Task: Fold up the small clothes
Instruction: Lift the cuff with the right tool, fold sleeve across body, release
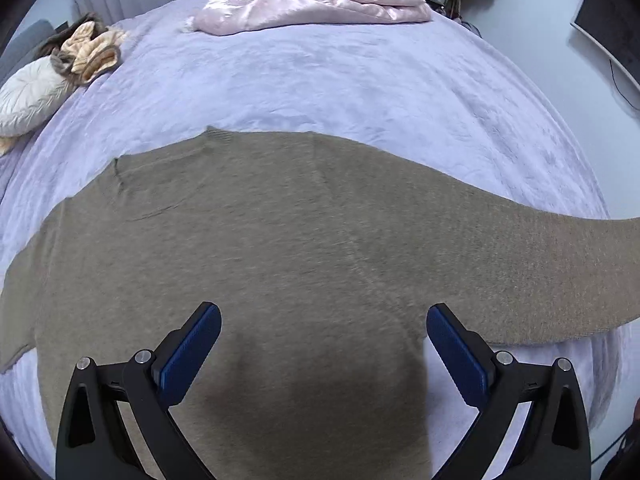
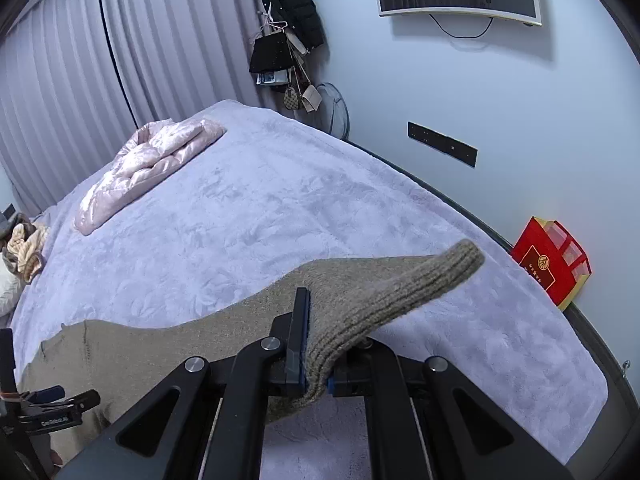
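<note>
A grey-brown knit sweater (image 1: 280, 240) lies spread flat on the lilac bedspread (image 1: 340, 80), one sleeve (image 1: 540, 264) stretching off to the right. My left gripper (image 1: 323, 320) hovers over the sweater's lower body, open, nothing between its blue pads (image 1: 192, 352). In the right wrist view my right gripper (image 2: 318, 344) is shut on that sleeve's ribbed cuff (image 2: 420, 284), which is lifted off the bed and pokes up past the fingers. The sweater's body (image 2: 140, 356) trails away to the left, where the left gripper (image 2: 60, 400) shows at the lower left edge.
A folded pink satin quilt (image 1: 312, 4) lies at the far side of the bed. A cream pillow (image 1: 28, 96) and a crumpled beige garment (image 1: 90, 50) sit at the far left. A red box (image 2: 550, 266) stands on the floor against the wall by the bed edge.
</note>
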`<state>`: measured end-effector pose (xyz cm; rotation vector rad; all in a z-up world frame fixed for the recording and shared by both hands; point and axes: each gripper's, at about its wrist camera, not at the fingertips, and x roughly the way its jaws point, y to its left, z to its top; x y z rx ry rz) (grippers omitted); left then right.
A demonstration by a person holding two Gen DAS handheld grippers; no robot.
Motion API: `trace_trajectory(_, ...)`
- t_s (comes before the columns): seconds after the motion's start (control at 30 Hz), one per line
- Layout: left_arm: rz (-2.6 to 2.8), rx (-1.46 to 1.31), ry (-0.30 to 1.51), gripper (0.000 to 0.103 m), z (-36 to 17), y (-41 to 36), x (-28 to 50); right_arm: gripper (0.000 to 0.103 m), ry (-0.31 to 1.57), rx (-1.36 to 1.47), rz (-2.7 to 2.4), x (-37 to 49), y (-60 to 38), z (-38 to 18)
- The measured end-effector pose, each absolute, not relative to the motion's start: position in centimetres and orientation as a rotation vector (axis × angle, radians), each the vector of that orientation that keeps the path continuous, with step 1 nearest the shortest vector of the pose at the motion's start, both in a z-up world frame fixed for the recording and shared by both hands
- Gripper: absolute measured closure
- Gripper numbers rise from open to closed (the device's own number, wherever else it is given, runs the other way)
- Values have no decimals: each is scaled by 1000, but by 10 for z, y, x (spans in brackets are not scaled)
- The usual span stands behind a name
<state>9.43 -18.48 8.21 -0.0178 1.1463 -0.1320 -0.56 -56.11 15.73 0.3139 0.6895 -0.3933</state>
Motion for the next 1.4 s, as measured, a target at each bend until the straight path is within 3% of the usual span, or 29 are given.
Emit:
trace_trajectory(0.37, -43, -106, 1153, 0, 75, -76, 63, 96, 642, 140, -366, 6, -458, 222)
trace_trajectory(0.87, 9, -150, 1114, 0, 67, 36, 11, 96, 609, -36, -211, 42, -269, 263)
trace_trajectory(1.17, 50, -230, 1105, 0, 60, 95, -7, 96, 661, -126, -98, 64, -151, 233)
trace_trajectory(1.4, 82, -241, 1127, 0, 47, 122, -23, 96, 723, -281, -63, 84, -49, 173)
